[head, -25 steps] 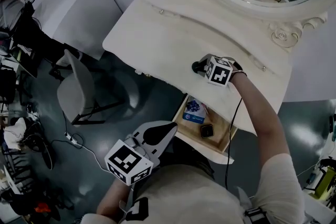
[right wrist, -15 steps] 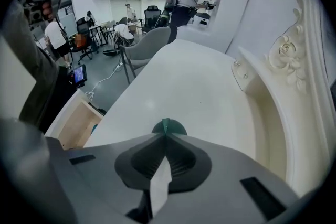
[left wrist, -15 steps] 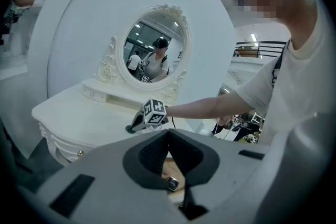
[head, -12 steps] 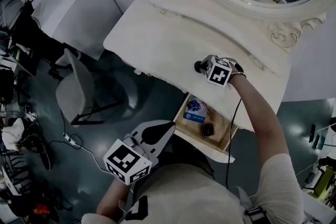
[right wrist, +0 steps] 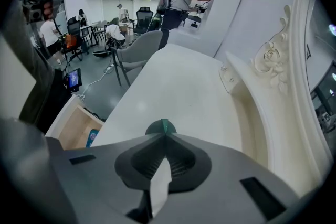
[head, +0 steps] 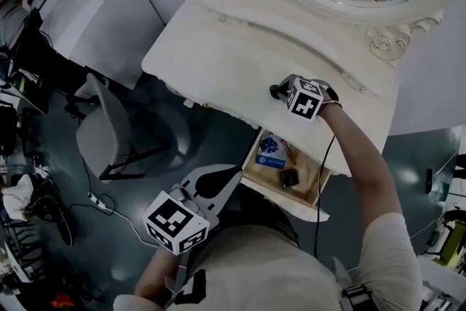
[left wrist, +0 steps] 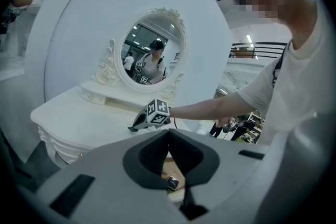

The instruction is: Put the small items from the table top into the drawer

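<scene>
— Where was the small dark-green item (right wrist: 158, 127)?
— Near the front edge of the table (head: 218, 47), pinched at the tip of our right tool (head: 281, 89), jaws pressed together on it.
— And the drawer (head: 309, 178)?
— Open, just below that edge, straight back toward us. Our left tool (left wrist: 168, 132) hung off the table near it, jaws together on nothing.
</scene>
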